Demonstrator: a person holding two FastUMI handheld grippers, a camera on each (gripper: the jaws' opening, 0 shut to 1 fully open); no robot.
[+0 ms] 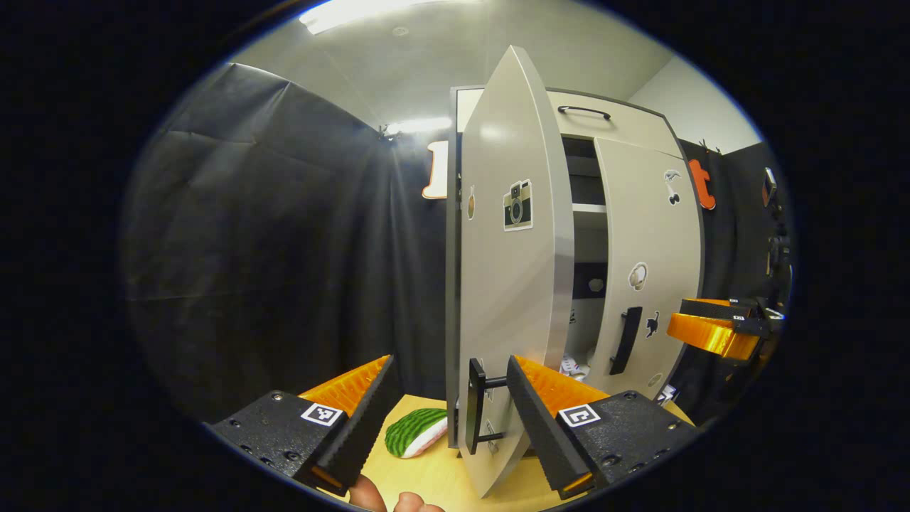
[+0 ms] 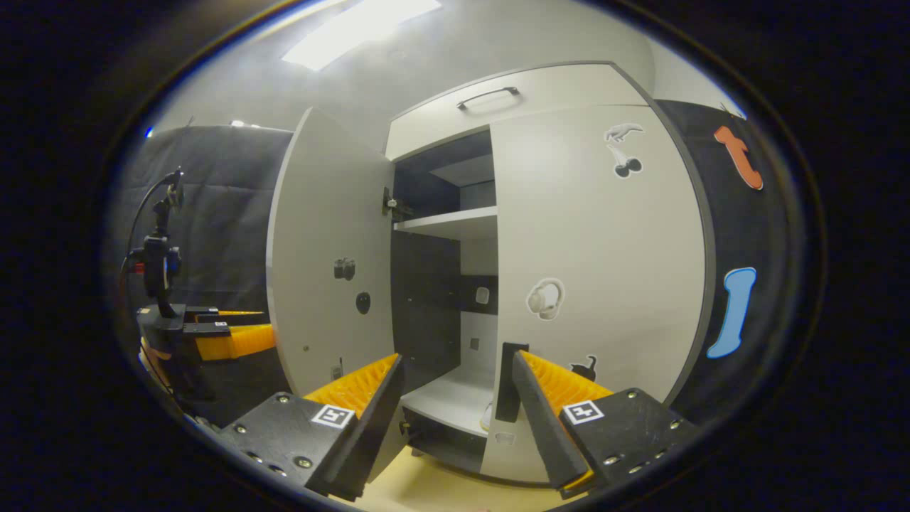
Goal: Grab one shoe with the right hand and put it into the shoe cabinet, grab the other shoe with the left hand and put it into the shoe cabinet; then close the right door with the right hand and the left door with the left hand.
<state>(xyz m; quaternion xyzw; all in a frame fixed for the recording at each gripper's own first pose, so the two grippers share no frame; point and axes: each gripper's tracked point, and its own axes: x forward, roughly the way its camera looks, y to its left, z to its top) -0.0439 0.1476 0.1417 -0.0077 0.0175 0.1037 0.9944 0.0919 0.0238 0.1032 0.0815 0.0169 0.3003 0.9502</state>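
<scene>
The shoe cabinet stands ahead. Its left door swings wide open, edge-on to me. My left gripper is open, and the left door's dark handle sits between its fingers, close to the right-hand one. Through the gap a white patterned shoe shows low inside. The right door looks shut or nearly so. My right gripper is open in front of the right door's handle, which is beside the right-hand finger. The left door stands open, with the left gripper beyond it.
A green striped watermelon-slice object lies on the wooden floor by the cabinet's left corner. A person's fingertips show at the bottom. The right gripper hovers off the right door. Shelves sit inside; a drawer tops the cabinet.
</scene>
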